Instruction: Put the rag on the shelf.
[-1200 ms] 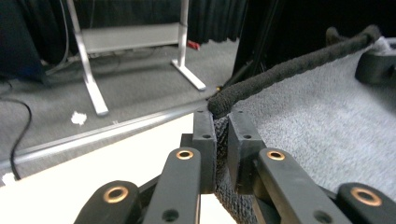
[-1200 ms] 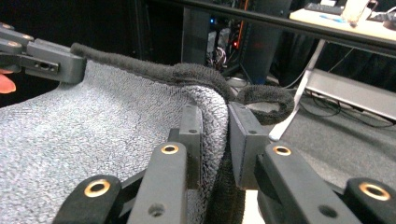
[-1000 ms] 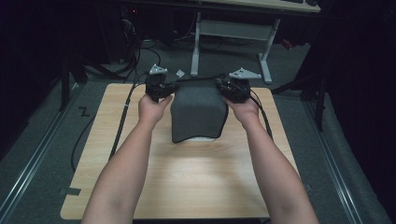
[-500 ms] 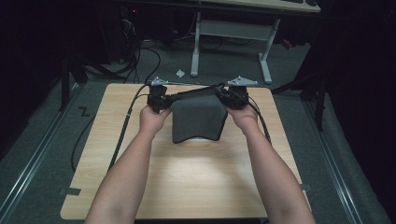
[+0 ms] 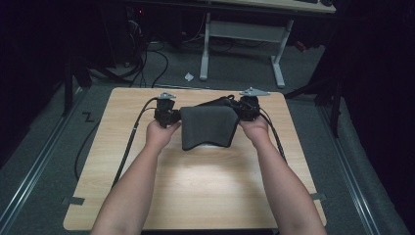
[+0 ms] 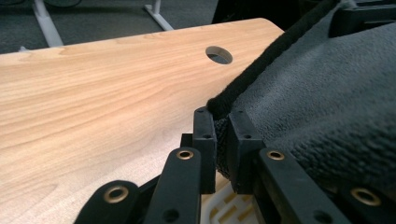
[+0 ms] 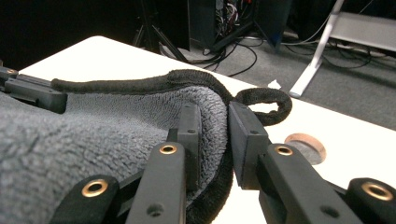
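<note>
Dark grey terry towel — far corners pinched by left gripper and right gripper; held taut for spreading on table.

- Both forearms reach fwd from bottom edge, roughly parallel, hands apart at far half of table.
- Left gripper: jaws nearly together, pinching grey towel corner.
- Right gripper: jaws just opening a bit, towel edge between them.
</note>
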Motion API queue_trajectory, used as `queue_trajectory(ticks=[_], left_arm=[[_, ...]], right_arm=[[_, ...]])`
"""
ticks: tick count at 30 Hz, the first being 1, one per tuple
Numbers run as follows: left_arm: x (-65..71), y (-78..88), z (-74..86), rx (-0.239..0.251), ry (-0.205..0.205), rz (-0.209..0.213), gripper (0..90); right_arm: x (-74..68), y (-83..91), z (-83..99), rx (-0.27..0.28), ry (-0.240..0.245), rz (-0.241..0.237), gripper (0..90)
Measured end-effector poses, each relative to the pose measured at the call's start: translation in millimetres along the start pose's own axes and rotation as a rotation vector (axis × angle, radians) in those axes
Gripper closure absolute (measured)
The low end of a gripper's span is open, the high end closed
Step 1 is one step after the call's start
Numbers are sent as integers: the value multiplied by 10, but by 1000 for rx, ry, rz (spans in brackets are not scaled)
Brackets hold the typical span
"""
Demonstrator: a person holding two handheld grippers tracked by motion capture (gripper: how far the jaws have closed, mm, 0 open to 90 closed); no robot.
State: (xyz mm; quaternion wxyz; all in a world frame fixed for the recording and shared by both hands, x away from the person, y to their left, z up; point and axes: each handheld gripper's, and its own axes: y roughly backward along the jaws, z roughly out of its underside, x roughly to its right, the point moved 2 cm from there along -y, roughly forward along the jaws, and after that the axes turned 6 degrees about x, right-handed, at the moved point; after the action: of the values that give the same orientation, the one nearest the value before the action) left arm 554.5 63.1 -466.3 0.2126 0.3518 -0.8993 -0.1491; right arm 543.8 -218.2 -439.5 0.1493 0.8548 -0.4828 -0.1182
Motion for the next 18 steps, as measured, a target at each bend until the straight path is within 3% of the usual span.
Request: queue_trajectory(ticks=[11, 16, 18], left_arm=[[-6, 6, 50, -20, 21, 9, 819], [-24, 30, 50, -36, 21, -9, 747], [-37, 45, 59, -54, 8, -42, 736]], right_arm=[[28, -12, 89, 0, -60, -14, 723], [84, 6, 69, -9, -72, 36, 577], [113, 31, 47, -9, -68, 64, 552]])
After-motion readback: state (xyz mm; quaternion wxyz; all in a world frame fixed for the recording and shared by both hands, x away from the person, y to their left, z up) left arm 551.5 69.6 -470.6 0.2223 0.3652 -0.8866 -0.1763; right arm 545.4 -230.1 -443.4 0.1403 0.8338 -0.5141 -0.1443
